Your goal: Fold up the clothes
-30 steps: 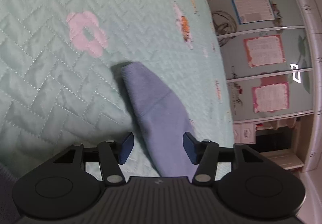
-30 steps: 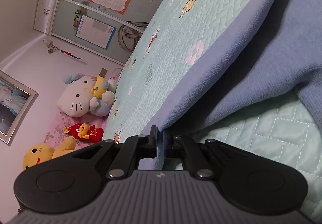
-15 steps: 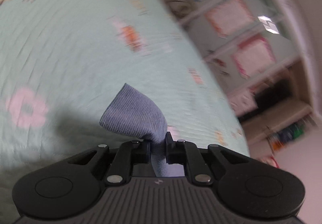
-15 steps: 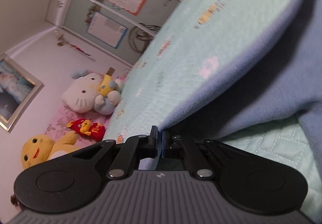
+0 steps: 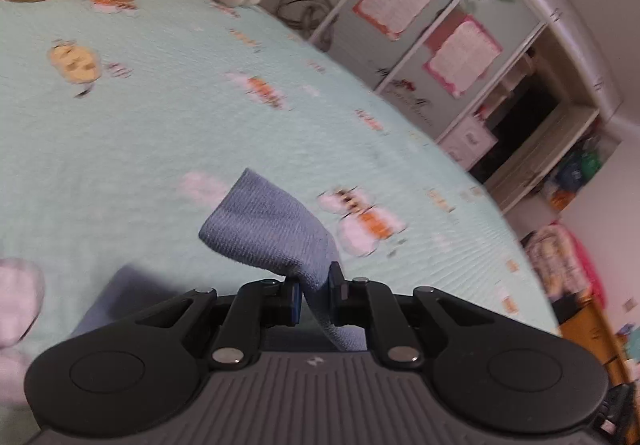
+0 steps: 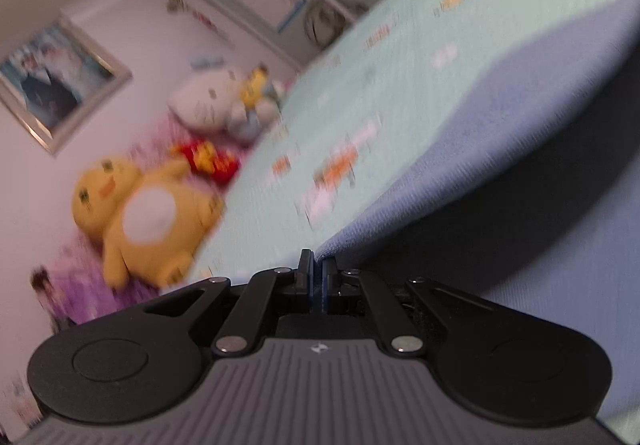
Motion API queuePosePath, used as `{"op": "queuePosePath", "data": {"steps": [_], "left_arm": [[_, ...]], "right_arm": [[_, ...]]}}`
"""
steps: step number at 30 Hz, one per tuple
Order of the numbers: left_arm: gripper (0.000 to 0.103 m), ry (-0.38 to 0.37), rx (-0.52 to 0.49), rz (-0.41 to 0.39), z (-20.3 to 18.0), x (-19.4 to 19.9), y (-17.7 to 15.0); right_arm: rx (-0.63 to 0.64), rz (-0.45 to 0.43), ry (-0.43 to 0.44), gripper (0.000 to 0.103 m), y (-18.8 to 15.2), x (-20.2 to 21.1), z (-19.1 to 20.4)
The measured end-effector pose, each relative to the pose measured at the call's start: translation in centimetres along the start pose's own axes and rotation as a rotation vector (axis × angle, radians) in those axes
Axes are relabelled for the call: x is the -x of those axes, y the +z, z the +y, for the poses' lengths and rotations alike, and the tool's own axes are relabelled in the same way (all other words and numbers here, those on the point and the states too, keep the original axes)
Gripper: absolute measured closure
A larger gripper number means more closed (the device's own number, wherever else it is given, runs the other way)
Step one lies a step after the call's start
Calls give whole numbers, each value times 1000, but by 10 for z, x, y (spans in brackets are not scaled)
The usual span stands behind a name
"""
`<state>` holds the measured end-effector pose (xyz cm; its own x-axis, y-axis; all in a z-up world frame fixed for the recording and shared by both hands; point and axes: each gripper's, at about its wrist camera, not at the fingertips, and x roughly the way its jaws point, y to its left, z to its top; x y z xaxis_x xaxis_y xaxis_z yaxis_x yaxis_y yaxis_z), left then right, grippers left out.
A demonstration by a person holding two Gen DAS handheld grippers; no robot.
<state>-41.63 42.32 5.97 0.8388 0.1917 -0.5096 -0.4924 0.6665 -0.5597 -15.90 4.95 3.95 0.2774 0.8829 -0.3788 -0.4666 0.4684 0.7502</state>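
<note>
Blue knit garment (image 5: 276,233) is pinched at one end by the left gripper (image 5: 316,291); its jaws have just been closing and now clamp on the fabric, which bunches up into a ribbed, cuff-like flap above the pads and trails down below them toward the camera body. That end is lifted off the bedspread (image 5: 160,125), a mint-green quilted cover with small orange, yellow and pink prints. A shadow of the cloth falls on the cover at lower left.

In the right wrist view, the right gripper (image 6: 318,277) has its jaws pressed together on an edge of the same blue garment (image 6: 500,117). From the pads the edge runs up and to the right as a taut line, with the cloth hanging under it in dark shade; more blue fabric fills the lower right of the view. The garment stands raised over the bedspread (image 6: 400,57), not flat.

Background: a yellow plush toy (image 6: 140,213) sits at the head of the bed, next to a small red plush (image 6: 208,161) and a white cat plush (image 6: 212,101) with a little yellow toy beside it. A framed picture (image 6: 52,85) hangs on the wall. Cabinet doors (image 5: 400,1) with pink-edged paper sheets stand past the far side of the bed. Both views are motion-blurred.
</note>
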Motion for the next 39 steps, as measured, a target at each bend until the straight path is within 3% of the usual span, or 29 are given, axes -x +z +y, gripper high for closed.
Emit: {"op": "queuePosePath", "data": {"steps": [3, 6, 7, 9, 10, 12, 14, 17, 19, 21, 26, 30, 31, 34, 37, 39], "left_arm": [[90, 63, -7, 33, 9, -2, -20], [87, 78, 37, 30, 19, -3, -32], [84, 79, 54, 23, 23, -3, -33], [68, 80, 86, 12, 30, -1, -35], [64, 89, 106, -1, 32, 1, -34], [57, 95, 163, -29, 38, 7, -37], [56, 91, 226, -44, 47, 10, -38], [58, 90, 274, -51, 48, 7, -35], [65, 103, 246, -49, 44, 6, -34], [92, 97, 198, -35, 38, 6, -31], [92, 21, 66, -83, 23, 27, -15], [91, 21, -51, -162, 25, 46, -10], [89, 35, -41, -139, 33, 43, -13], [84, 93, 92, 28, 66, 24, -25], [79, 49, 223, 14, 84, 33, -36], [65, 44, 240, -3, 85, 39, -36]], "right_arm": [[31, 49, -71, 101, -20, -6, -9], [14, 57, -90, 101, -25, -7, -19], [2, 53, -88, 100, -25, -7, -21], [-44, 48, -78, 96, -23, -6, -24], [-72, 35, -78, 83, -23, -4, -26], [-153, 0, -51, 67, -21, -2, -30], [-222, -24, -42, 63, -19, -2, -34], [-279, -38, -57, 65, -18, -7, -37], [-305, -41, -70, 77, -18, -11, -37], [-307, -35, -97, 95, -18, -12, -36], [-179, -42, -116, 100, -10, -1, -8], [-65, -15, -91, 100, -14, 12, 15], [-42, 0, -89, 100, -16, 14, 19], [-30, 66, -139, 100, -29, 10, 9], [-92, 87, -154, 100, -37, 11, -9], [-78, 90, -150, 100, -36, 12, -7]]}}
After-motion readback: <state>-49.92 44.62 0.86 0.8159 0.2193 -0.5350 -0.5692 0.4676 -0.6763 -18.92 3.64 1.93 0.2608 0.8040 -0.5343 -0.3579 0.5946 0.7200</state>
